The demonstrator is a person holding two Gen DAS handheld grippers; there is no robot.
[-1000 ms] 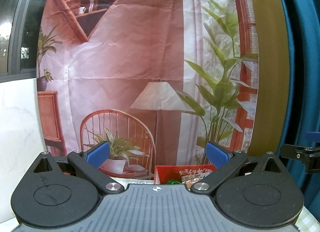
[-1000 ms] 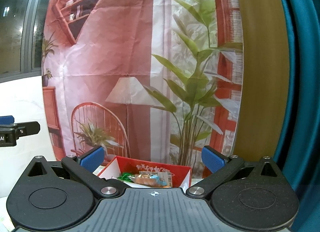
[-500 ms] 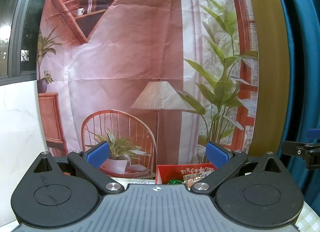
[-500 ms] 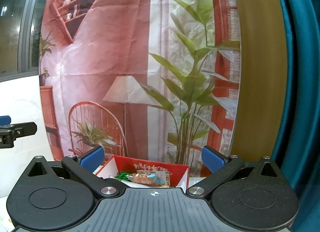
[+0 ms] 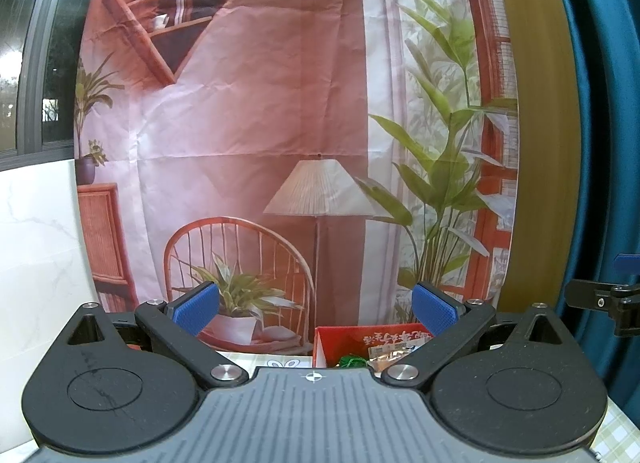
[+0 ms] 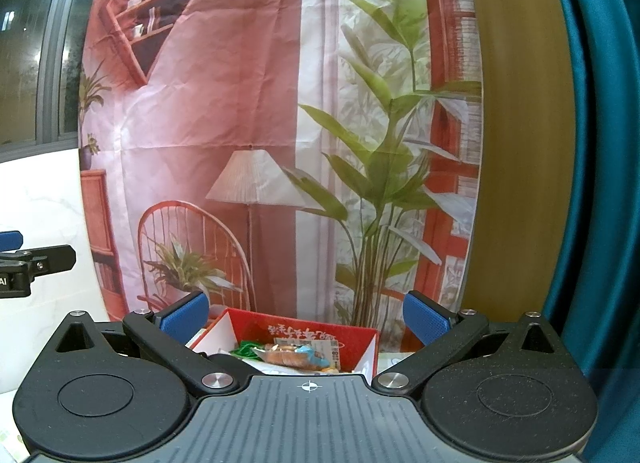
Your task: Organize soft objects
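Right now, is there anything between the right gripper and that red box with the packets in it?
Nothing visible blocks it. The right gripper is open and empty, and the red box sits straight ahead, open at the top with its packets exposed. The gripper's own body hides the surface just before the box.

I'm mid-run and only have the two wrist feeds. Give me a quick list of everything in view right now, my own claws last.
Red box: one, red outside, white inside, on the table ahead of both claws.
Box contents: green stringy item, wrapped snack packet; count unclear, partly hidden.
Tablecloth: one, pale checked, under the box.
Printed backdrop: one, pink room scene, hanging behind the box.
Curtain: one, teal, far right.
Window: dark, upper left.
Left claw: open, empty, blue pads.
Right claw: open, empty, blue pads.
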